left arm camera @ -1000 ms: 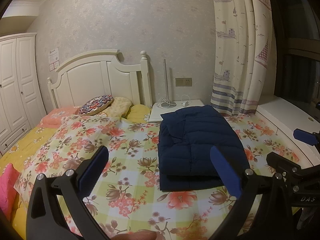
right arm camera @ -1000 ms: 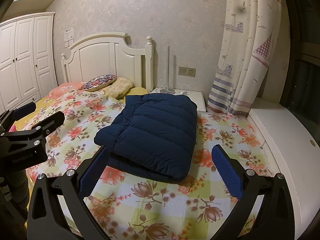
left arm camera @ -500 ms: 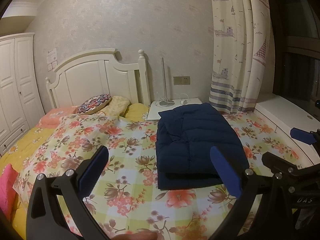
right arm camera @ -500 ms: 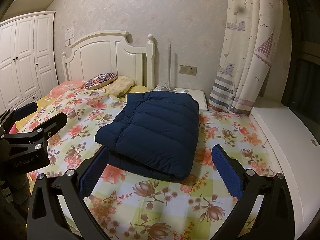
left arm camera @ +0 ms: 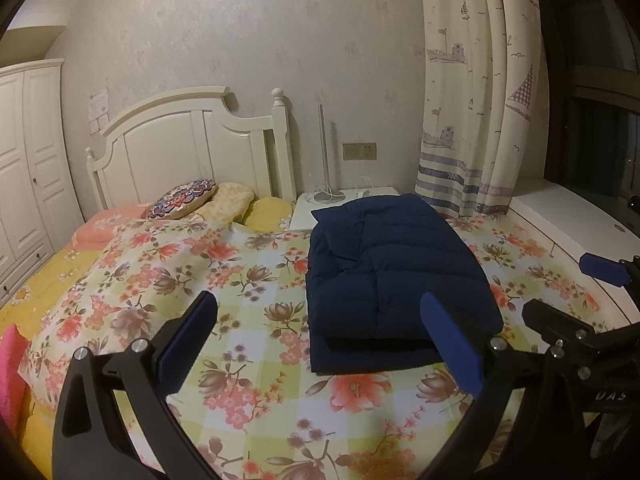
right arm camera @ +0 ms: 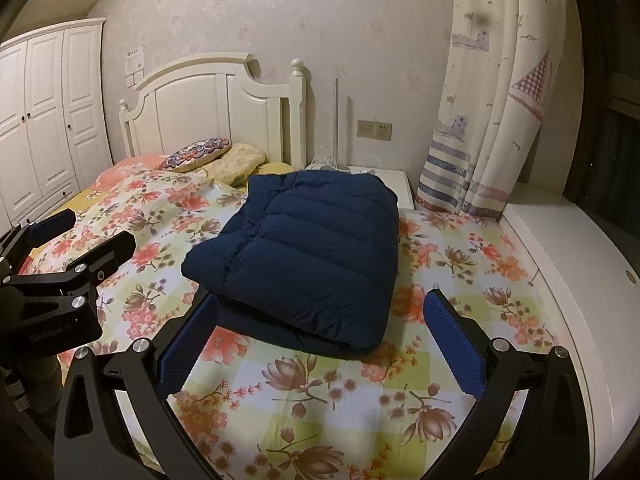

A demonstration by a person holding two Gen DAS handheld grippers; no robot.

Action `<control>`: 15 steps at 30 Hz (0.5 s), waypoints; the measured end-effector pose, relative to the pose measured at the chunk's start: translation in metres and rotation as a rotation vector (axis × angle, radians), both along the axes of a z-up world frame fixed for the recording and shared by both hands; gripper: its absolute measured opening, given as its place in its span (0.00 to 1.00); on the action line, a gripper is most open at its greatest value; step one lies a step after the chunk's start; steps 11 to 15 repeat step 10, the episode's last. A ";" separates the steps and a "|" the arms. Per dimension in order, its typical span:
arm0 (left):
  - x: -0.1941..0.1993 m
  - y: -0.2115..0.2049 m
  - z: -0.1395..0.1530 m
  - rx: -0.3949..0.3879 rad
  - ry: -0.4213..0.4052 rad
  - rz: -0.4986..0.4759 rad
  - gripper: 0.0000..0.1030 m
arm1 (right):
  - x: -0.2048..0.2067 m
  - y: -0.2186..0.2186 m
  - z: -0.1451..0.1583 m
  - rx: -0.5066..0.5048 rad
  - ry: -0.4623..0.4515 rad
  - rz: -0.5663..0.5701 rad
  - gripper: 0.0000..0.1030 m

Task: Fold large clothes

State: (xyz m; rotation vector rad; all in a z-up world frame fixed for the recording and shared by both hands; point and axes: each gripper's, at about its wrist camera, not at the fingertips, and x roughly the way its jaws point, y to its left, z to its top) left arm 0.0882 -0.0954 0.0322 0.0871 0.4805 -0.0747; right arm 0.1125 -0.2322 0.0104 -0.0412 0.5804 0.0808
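A navy quilted jacket (left arm camera: 392, 276) lies folded into a neat rectangle on the floral bedspread (left arm camera: 248, 320), toward the bed's right side. In the right wrist view the same jacket (right arm camera: 312, 248) sits straight ahead. My left gripper (left arm camera: 320, 320) hovers open above the bedspread, short of the jacket, with nothing between its blue pads. My right gripper (right arm camera: 320, 320) is open too, held back from the jacket's near edge and empty. Each gripper shows at the edge of the other's view: the right gripper (left arm camera: 592, 300) and the left gripper (right arm camera: 76, 236).
Pillows (left arm camera: 192, 200) lie by the white headboard (left arm camera: 192, 148). A white nightstand (left arm camera: 340, 204) with a lamp pole stands behind the jacket. A patterned curtain (left arm camera: 476, 92) and a white ledge (left arm camera: 560, 220) run along the right. A white wardrobe (right arm camera: 44, 120) stands at left.
Both grippers have drawn back and risen slightly from the folded jacket. The jacket has not moved. Both stay open.
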 end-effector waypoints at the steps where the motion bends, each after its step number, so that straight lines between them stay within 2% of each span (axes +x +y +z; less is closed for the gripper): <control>1: 0.002 0.000 -0.004 0.007 -0.001 0.005 0.98 | 0.003 -0.001 -0.003 0.000 0.005 -0.002 0.95; 3: 0.011 0.001 -0.013 -0.001 0.031 -0.015 0.98 | 0.008 -0.002 -0.009 0.004 0.015 -0.010 0.95; 6: 0.037 0.015 -0.034 -0.044 0.144 -0.034 0.98 | 0.015 -0.011 -0.015 0.009 0.019 -0.033 0.95; 10: 0.086 0.070 -0.062 -0.072 0.280 0.008 0.98 | 0.025 -0.058 -0.010 -0.039 -0.025 -0.140 0.95; 15: 0.086 0.070 -0.062 -0.072 0.280 0.008 0.98 | 0.025 -0.058 -0.010 -0.039 -0.025 -0.140 0.95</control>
